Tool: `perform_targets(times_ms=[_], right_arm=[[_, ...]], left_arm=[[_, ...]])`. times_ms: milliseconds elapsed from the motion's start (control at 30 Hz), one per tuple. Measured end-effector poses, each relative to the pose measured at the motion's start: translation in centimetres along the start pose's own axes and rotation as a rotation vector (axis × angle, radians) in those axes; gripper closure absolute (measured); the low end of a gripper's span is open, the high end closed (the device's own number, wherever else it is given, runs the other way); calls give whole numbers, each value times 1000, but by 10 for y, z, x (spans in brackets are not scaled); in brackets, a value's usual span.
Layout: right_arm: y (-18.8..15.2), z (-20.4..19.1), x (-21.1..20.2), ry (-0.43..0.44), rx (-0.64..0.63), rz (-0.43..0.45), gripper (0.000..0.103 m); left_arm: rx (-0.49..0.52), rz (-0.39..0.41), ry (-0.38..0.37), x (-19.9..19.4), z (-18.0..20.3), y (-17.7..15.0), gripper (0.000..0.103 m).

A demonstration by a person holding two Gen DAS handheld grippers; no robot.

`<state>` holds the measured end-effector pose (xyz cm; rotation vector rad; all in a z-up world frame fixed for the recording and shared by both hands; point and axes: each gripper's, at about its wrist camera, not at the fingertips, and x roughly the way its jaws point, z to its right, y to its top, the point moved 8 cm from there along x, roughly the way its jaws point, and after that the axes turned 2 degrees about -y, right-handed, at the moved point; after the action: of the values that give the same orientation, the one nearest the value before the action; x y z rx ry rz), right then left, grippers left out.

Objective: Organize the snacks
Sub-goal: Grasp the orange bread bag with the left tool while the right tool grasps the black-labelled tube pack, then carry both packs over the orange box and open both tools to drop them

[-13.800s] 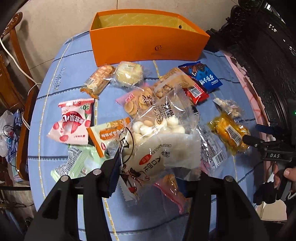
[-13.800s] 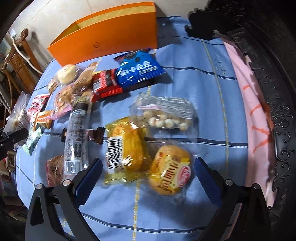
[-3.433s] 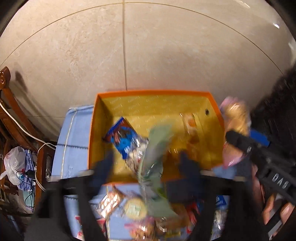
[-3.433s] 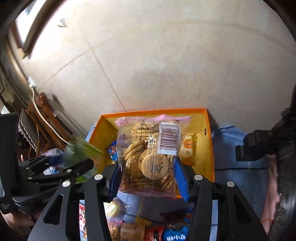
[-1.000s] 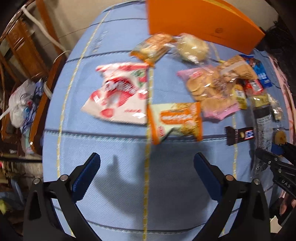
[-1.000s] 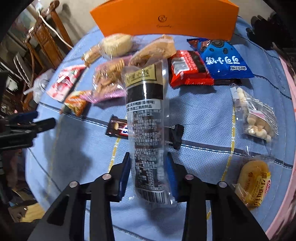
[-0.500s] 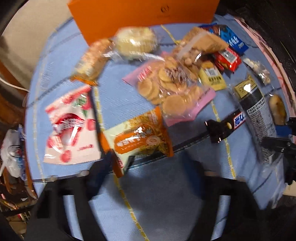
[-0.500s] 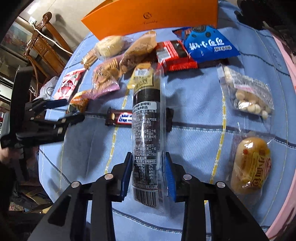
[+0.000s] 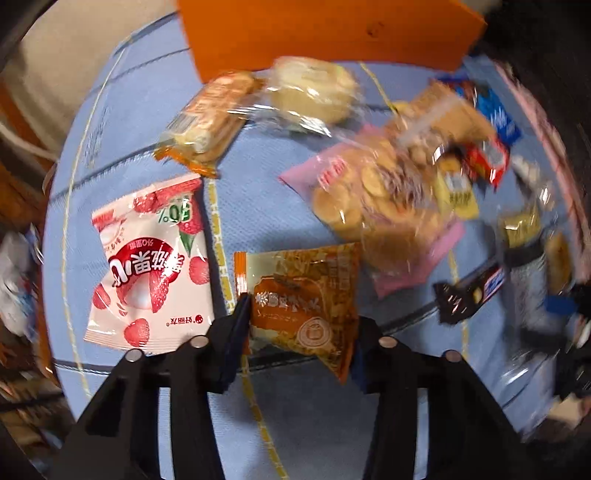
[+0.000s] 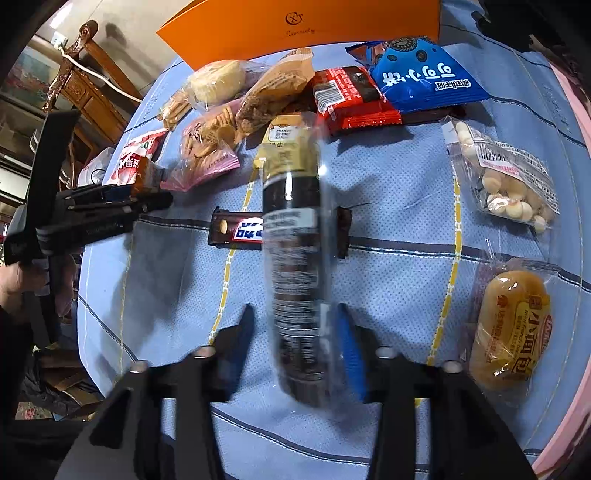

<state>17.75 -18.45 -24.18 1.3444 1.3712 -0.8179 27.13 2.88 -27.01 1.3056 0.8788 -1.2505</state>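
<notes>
In front of the orange cardboard box (image 9: 325,33), the left gripper (image 9: 299,317) is closing, its pads pressing an orange-and-cream foil snack packet (image 9: 306,302). The right gripper (image 10: 295,332) is opening around a long clear-wrapped dark snack tube (image 10: 295,258), released.

Bare blue tablecloth (image 10: 399,295) open along near edge and in strip between tall clear-wrapped pack (image 10: 295,258) and right-hand bags.

Left gripper (image 9: 299,332) closing, orange-and-cream packet (image 9: 303,299) between jaws; strawberry pouch (image 9: 151,262) just beside left finger.

Right gripper (image 10: 299,347) opening, tall clear-wrapped pack between jaws, lying over dark chocolate bar (image 10: 240,230).

Far half crowded: cookie bag (image 10: 207,147), red packet (image 10: 351,99), blue packet (image 10: 424,77) block straight path to orange box (image 10: 295,29).

Bread roll (image 10: 509,328) and white-ball bag (image 10: 506,177) crowd right edge.
</notes>
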Motion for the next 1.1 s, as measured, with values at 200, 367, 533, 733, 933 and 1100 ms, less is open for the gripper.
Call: perform_targets(times_ms=[200, 367, 533, 733, 933, 1100], right_arm=[[2, 8, -16, -10, 24, 25, 16], [2, 21, -22, -19, 67, 43, 11], [12, 8, -7, -100, 13, 51, 11], [22, -17, 22, -222, -127, 25, 25], [20, -18, 17, -226, -149, 21, 73], [20, -19, -8, -204, -155, 71, 74]], left_arm=[[-42, 21, -79, -16, -19, -2, 66], [-37, 26, -79, -28, -15, -17, 66], [-37, 16, -91, -37, 6, -43, 66], [-21, 10, -108, -35, 11, -47, 66], [-18, 17, -114, -36, 17, -49, 66], [-32, 29, -97, -32, 32, -41, 66]])
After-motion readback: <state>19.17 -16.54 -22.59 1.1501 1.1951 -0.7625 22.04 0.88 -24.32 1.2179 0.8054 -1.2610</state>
